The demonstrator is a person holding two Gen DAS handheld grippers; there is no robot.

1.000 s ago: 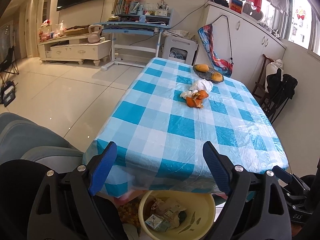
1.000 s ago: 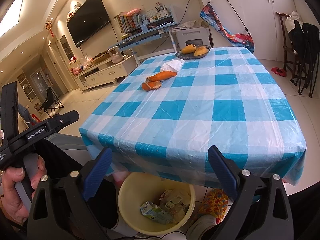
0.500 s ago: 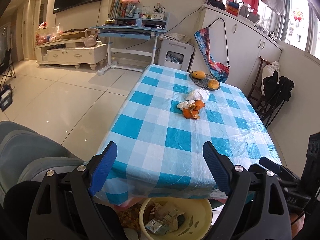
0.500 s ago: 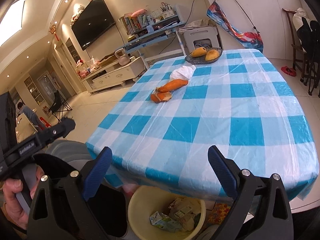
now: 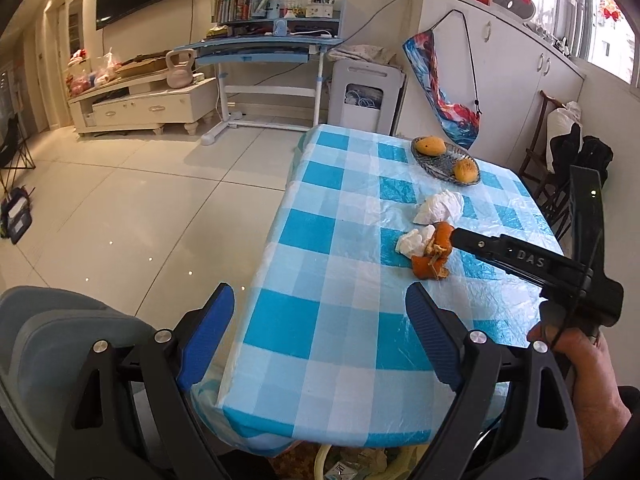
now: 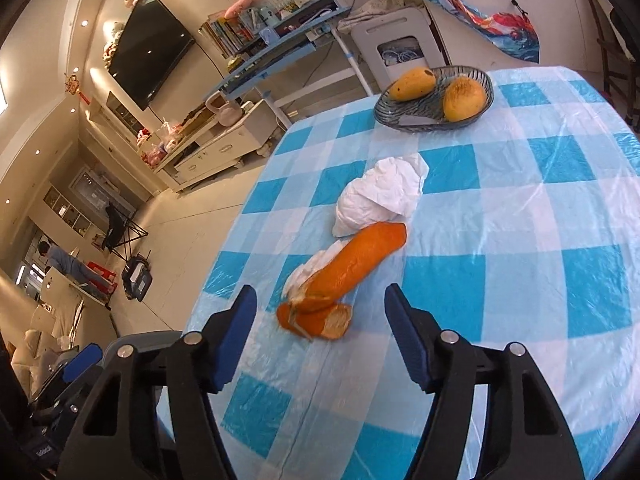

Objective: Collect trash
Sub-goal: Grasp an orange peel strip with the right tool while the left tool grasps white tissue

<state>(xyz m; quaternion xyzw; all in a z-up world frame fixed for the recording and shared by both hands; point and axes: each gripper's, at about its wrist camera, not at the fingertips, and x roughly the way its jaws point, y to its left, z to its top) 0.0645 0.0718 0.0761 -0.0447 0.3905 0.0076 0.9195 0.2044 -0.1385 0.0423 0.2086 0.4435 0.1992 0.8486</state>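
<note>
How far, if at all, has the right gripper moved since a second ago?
Yes: the right gripper, jaws closing on nothing, has advanced over the table toward the orange peel.

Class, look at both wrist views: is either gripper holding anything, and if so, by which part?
Nothing is held. The left gripper stands open over the table edge. The right gripper is closing, its jaws still apart, short of the orange peel.

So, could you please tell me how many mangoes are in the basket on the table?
2. One mango lies at the left of the basket, the other mango at its right. Nothing seems hidden behind them.
</note>
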